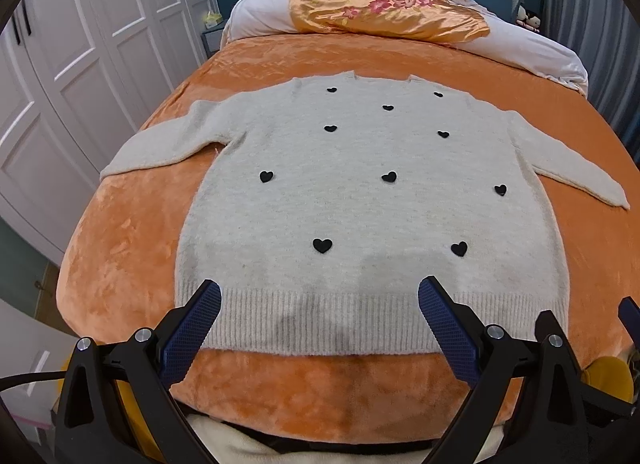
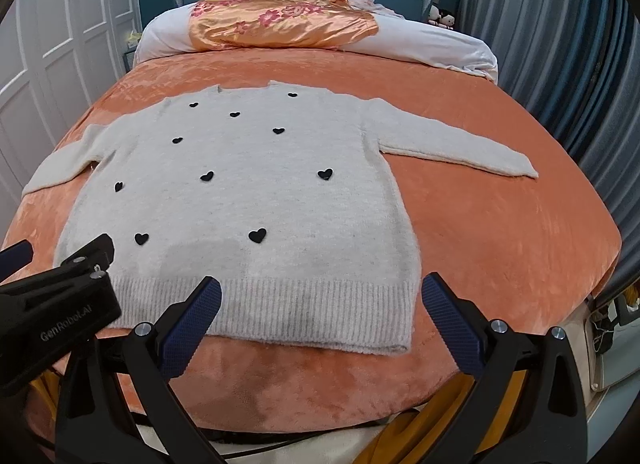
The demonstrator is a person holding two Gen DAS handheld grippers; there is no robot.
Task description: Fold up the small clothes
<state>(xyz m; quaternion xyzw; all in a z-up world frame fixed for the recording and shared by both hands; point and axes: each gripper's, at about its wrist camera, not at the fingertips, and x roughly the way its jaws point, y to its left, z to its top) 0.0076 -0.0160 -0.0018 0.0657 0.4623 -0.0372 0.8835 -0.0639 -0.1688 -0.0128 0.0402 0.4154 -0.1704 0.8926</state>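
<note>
Only one marking reads clearly — "GenRobot.AI" in pale letters on the black plastic body of the left gripper (image 2: 56, 260).

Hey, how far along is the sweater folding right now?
Done: the sweater lies flat and face up on the orange blanket, both sleeves spread out. In hand: nothing yet; the left gripper and right gripper hover open near the ribbed hem, holding no fabric. Left: every fold, sleeves and body alike.
</note>
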